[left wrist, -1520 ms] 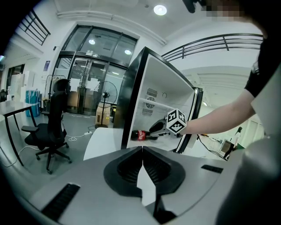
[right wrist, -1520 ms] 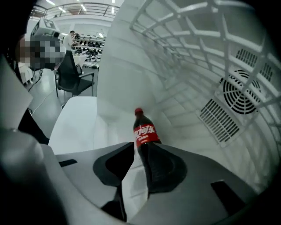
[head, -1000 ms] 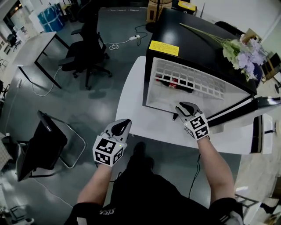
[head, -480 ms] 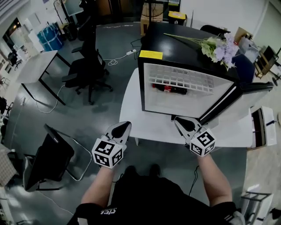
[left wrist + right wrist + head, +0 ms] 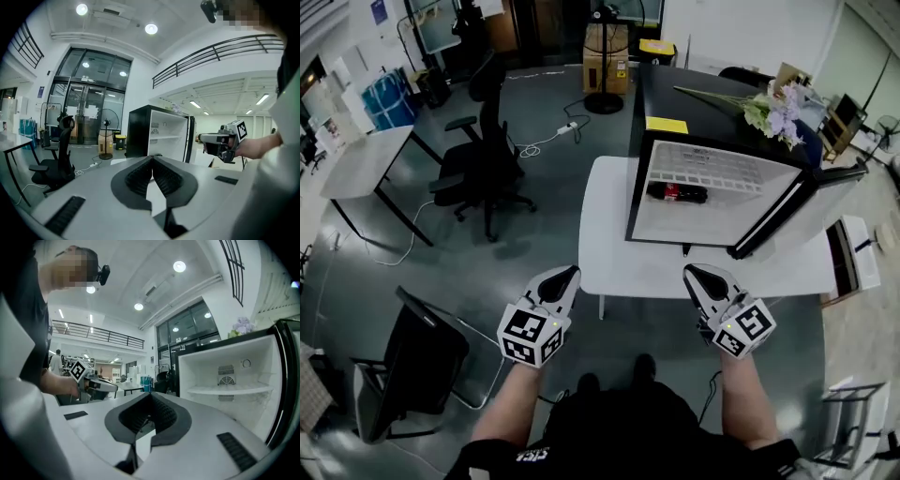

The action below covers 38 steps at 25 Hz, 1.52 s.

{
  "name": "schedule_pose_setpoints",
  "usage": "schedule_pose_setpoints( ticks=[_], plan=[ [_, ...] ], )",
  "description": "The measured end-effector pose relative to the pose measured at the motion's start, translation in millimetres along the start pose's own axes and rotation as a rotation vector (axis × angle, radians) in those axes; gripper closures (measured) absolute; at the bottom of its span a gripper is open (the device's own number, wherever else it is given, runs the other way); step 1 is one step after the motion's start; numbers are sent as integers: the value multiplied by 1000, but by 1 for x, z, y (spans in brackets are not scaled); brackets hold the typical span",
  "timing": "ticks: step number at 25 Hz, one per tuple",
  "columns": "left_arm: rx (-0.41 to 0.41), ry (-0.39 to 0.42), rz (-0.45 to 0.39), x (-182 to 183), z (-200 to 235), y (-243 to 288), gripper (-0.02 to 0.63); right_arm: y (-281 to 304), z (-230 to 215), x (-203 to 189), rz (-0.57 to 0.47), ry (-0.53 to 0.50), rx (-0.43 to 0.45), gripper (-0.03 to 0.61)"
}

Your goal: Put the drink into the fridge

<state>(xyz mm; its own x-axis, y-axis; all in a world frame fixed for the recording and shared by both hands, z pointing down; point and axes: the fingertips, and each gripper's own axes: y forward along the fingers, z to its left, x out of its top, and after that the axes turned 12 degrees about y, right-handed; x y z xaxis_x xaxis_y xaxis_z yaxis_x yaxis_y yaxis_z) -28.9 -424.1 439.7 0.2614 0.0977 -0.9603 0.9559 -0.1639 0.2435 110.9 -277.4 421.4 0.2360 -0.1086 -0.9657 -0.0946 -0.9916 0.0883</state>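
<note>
The drink (image 5: 677, 193), a dark bottle with a red label, lies on its side on a shelf inside the black fridge (image 5: 675, 112). The fridge door (image 5: 797, 211) stands open to the right. My left gripper (image 5: 565, 277) hangs shut and empty over the floor, short of the white table (image 5: 609, 253). My right gripper (image 5: 694, 277) is at the table's near edge; its jaws have just been closing and are shut with nothing between them. The left gripper view shows shut jaws (image 5: 152, 158) facing the fridge (image 5: 159, 136). The right gripper view shows shut jaws (image 5: 151, 394) beside the white interior (image 5: 229, 376).
Artificial flowers (image 5: 773, 108) lie on the fridge top. A black office chair (image 5: 483, 159) stands left of the table and a dark folding chair (image 5: 417, 361) at the lower left. A grey desk (image 5: 356, 159) is far left. A white unit (image 5: 848, 253) stands at the right.
Both grippers have drawn back from the fridge toward my body and risen. The right one left the fridge opening. The drink has stayed on the shelf.
</note>
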Motion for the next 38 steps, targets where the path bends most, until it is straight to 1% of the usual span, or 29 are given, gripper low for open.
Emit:
schedule_pose_setpoints(
  ticks=[3, 6, 8, 10, 12, 14, 17, 20, 22, 25, 28, 32, 38],
  plan=[
    [-55, -18, -44, -5, 11, -26, 595, 13, 56, 5, -2, -47, 0, 563],
    [-121, -66, -83, -6, 10, -42, 595, 6, 96, 11, -16, -48, -10, 563],
    [-169, -78, -98, -1, 1, -50, 595, -5, 118, 17, -29, -48, -22, 563],
    [-206, -46, -103, 7, -12, -56, 597, -18, 137, 25, -50, -51, -21, 563],
    [-215, 30, -111, 18, -25, -58, 595, -30, 151, 37, -92, -33, -3, 563],
    [-217, 89, -145, 33, -37, -57, 595, -40, 161, 49, -150, -6, 18, 563],
    [-234, 101, -212, 57, -54, -52, 597, -59, 160, 59, -192, -19, 1, 563],
    [-251, 65, -231, 71, -70, -41, 597, -86, 148, 57, -185, -10, -33, 565],
    [-251, 47, -225, 76, -79, -32, 597, -106, 137, 55, -196, 21, -56, 566],
    [-209, 78, -206, 77, -88, -24, 597, -124, 119, 48, -204, 41, -96, 568],
    [-183, 107, -191, 80, -100, -20, 595, -130, 110, 47, -196, 32, -119, 568],
    [-176, 135, -166, 83, -114, -11, 595, -135, 100, 48, -198, 37, -124, 568],
    [-182, 130, -150, 85, -131, -4, 595, -148, 89, 40, -187, 59, -123, 568]
  ],
)
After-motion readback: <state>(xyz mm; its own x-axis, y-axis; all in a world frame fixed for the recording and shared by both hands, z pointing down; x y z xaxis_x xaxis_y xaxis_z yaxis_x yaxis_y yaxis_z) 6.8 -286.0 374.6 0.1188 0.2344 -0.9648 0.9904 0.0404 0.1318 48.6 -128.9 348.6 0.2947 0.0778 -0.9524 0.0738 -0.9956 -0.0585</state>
